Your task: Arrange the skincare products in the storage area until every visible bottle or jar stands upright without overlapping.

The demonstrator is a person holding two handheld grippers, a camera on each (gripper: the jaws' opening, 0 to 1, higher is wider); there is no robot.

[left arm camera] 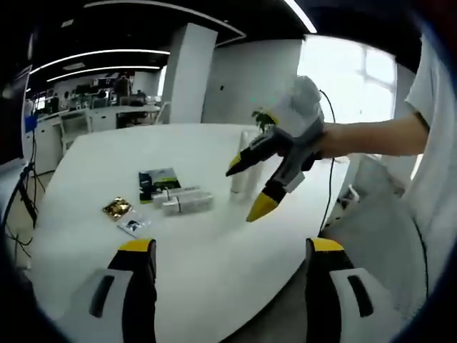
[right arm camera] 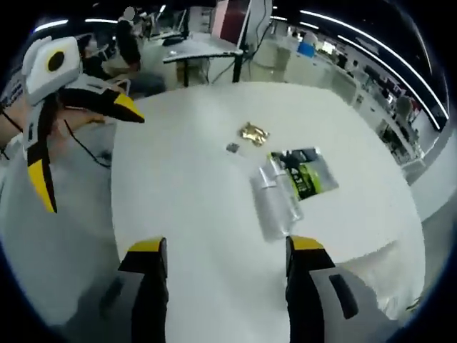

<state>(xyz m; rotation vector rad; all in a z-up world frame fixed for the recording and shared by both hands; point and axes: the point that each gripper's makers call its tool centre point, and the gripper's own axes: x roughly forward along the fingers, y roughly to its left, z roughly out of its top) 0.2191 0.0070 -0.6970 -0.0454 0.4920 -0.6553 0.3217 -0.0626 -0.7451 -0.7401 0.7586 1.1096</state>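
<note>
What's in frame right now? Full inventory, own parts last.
table: one, white, round, under everything.
bottles lying down: two, clear or whitish, side by side mid-table, beside the packet.
upright bottle: one, white, standing on the table behind the right tool.
packet: one, dark with green, flat by the lying bottles.
gold sachet: one, gold, flat near the packet.
small sachet: one, white and dark, beside the gold one.
left tool: one, black with yellow tips, jaws apart, empty.
right tool: one, same colours, jaws apart, above the table, empty.
</note>
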